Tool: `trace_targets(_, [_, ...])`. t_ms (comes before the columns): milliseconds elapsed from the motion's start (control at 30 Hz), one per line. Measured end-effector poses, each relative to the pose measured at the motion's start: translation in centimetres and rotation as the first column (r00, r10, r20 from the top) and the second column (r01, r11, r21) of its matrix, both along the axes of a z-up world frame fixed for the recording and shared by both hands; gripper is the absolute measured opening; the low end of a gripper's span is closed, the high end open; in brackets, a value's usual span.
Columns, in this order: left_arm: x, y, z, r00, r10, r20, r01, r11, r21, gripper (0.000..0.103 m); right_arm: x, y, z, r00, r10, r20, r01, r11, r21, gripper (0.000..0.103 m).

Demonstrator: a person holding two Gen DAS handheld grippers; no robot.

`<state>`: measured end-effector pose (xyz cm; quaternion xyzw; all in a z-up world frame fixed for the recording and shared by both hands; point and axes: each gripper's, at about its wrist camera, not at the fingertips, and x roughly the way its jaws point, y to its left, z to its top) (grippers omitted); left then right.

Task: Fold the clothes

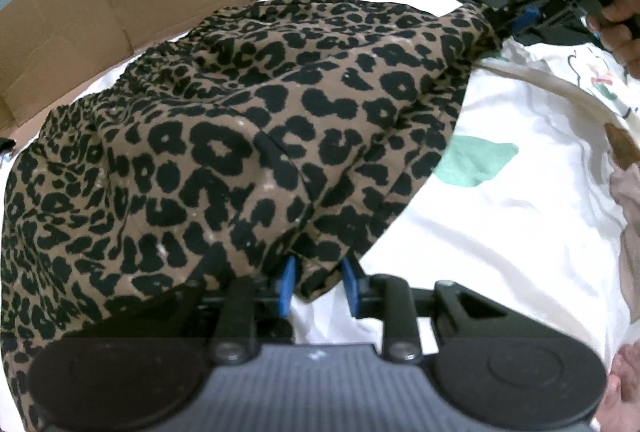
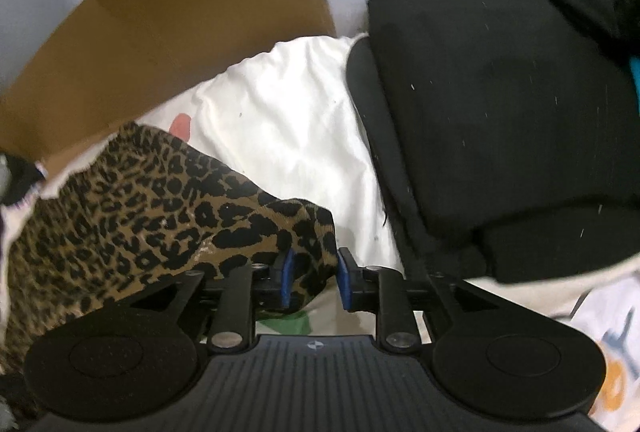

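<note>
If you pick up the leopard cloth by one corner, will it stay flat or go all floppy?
Probably floppy: the leopard cloth already sags in soft folds over the white bedding. It looks thin, so likely light. A corner droops between the right tongs, so it may slip out unless they pinch firmly.

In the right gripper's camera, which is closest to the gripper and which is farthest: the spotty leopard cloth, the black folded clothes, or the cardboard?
1. Leopard cloth: between the right gripper's fingers, spreading left.
2. Black folded clothes: on the right, a little beyond the fingers.
3. Cardboard: at the back, upper left.
</note>
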<state>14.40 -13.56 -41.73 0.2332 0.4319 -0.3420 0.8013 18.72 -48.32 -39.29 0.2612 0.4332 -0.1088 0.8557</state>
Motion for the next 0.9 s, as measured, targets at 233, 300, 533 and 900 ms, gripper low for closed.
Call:
trace_targets(233, [0.8,0.8,0.8,0.997,0.074,-0.026,-0.075,0.996,-0.042,0.009,-1.6,-1.1,-0.5,0.996,-0.069,0.052,0.063,0.991,0.121,0.040])
trace_targets(300, [0.8,1.1,1.3,0.995,0.091,-0.029,-0.092,0.994,-0.065,0.008,-1.7,-1.4,-0.8,0.993,-0.096,0.062,0.087,0.987,0.134,0.045])
trace_targets(533, [0.8,2.9,3.8,0.979,0.177,-0.098,-0.193,0.962,-0.195,0.007,-1.8,-3.0,-3.5,0.972,-0.213,0.102,0.176,0.942,0.286,0.046])
trace_targets(900, [-1.2,4.2,7.7,0.966,0.208,-0.154,-0.245,0.927,-0.285,0.006,-2.0,-1.3,-1.1,0.984,-0.117,0.135,0.084,0.969,0.230,0.002])
